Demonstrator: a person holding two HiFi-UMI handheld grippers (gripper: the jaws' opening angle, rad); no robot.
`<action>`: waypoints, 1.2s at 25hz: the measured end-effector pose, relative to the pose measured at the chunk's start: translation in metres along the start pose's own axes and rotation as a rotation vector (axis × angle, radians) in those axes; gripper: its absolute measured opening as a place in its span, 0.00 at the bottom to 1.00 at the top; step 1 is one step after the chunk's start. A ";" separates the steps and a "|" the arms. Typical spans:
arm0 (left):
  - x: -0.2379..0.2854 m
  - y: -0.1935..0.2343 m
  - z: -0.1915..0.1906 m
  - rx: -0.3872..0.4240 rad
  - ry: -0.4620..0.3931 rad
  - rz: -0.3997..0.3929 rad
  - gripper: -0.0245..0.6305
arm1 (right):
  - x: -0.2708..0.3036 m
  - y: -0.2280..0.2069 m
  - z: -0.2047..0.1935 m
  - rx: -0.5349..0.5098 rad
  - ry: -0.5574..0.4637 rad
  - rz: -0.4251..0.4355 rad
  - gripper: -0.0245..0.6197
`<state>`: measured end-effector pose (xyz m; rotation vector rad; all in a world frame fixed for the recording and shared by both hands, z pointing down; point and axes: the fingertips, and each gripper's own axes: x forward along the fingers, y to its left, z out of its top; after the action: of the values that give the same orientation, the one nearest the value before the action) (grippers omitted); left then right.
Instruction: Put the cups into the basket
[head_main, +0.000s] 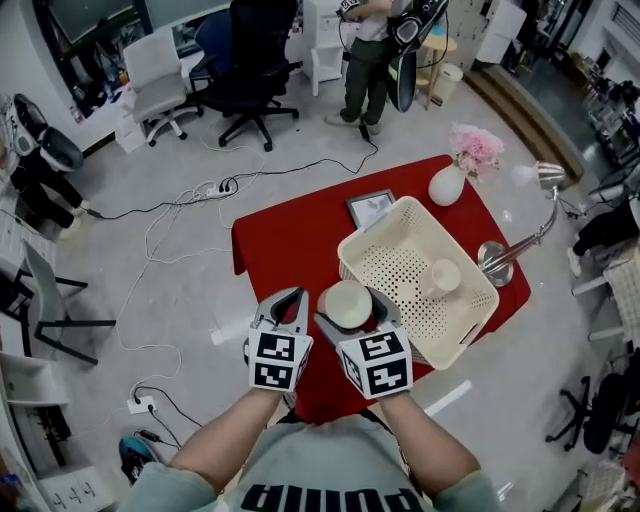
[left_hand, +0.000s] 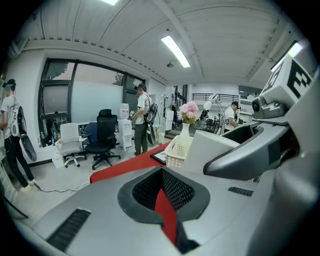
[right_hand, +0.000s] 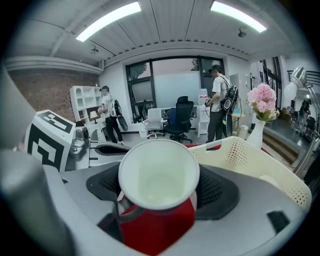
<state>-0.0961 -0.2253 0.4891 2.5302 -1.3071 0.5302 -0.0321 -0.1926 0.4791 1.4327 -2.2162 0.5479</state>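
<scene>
Already one cup (head_main: 440, 278) lies inside the basket (head_main: 372, 228), toward its right side, so part of the job looks done. A second cup (head_main: 347, 302) is in the right gripper (head_main: 350, 312), whose fingers are clenched on its sides. It is held mouth-up, just beside the basket's near-left wall and not yet over the rim. In the right gripper view the cup's white inside fills the middle, with the basket's perforated wall close beyond it to the right.

The left gripper (head_main: 285, 306) hangs left of the held cup, farther from the basket. Its fingers are drawn together on nothing, with only a sliver of the red worktop (head_main: 285, 240) showing between the pads.

No other loose cup shows on the worktop around the basket, so I judge this to be the last one. What remains is to carry it over the rim, lower it onto the basket floor beside the first cup, and let go.
</scene>
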 end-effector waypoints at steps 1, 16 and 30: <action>0.000 -0.005 0.006 -0.001 -0.008 -0.008 0.05 | -0.005 -0.003 0.002 0.004 -0.005 -0.001 0.67; 0.025 -0.064 0.036 0.011 -0.014 -0.077 0.05 | -0.051 -0.089 0.032 0.037 -0.065 -0.069 0.67; 0.053 -0.075 0.028 -0.026 0.040 -0.008 0.05 | -0.016 -0.148 0.019 0.007 0.009 -0.020 0.67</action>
<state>-0.0004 -0.2315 0.4828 2.4895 -1.2815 0.5559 0.1071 -0.2478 0.4674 1.4515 -2.1933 0.5553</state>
